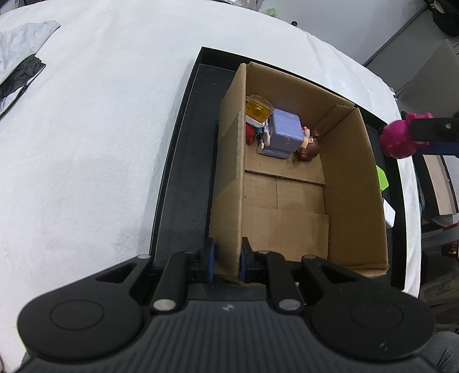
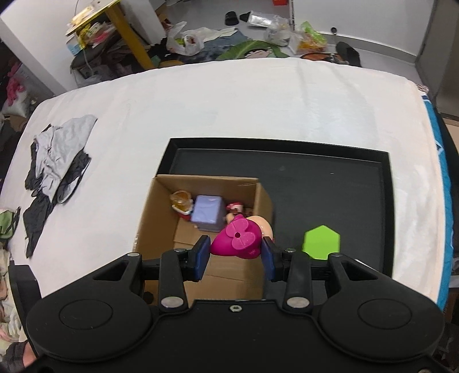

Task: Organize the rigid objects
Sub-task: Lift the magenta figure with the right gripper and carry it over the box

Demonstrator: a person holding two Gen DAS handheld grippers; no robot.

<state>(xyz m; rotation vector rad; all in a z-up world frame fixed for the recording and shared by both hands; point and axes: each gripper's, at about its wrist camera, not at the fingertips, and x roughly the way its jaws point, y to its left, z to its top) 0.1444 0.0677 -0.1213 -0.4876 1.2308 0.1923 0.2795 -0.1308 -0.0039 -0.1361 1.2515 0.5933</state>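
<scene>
With several toys already at the cardboard box's (image 2: 160,200) far end, I had the right gripper (image 2: 235,254) clamped on a magenta figure (image 2: 238,239) over it, the left gripper (image 1: 226,258) pinching its wall, and a green block (image 2: 321,242) left near the black tray's (image 2: 385,215) near edge.

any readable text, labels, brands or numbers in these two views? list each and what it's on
None readable.
Pink toy: small embossed mark near its lower edge, too small to read.
Cardboard box: no print visible.
Black tray, green block, purple cube: no text seen.

A cluttered home room. Plastic bags (image 2: 186,40) and slippers (image 2: 231,17) (scattered) litter the floor (image 2: 358,37) beyond a white-covered desk (image 2: 229,100).
</scene>
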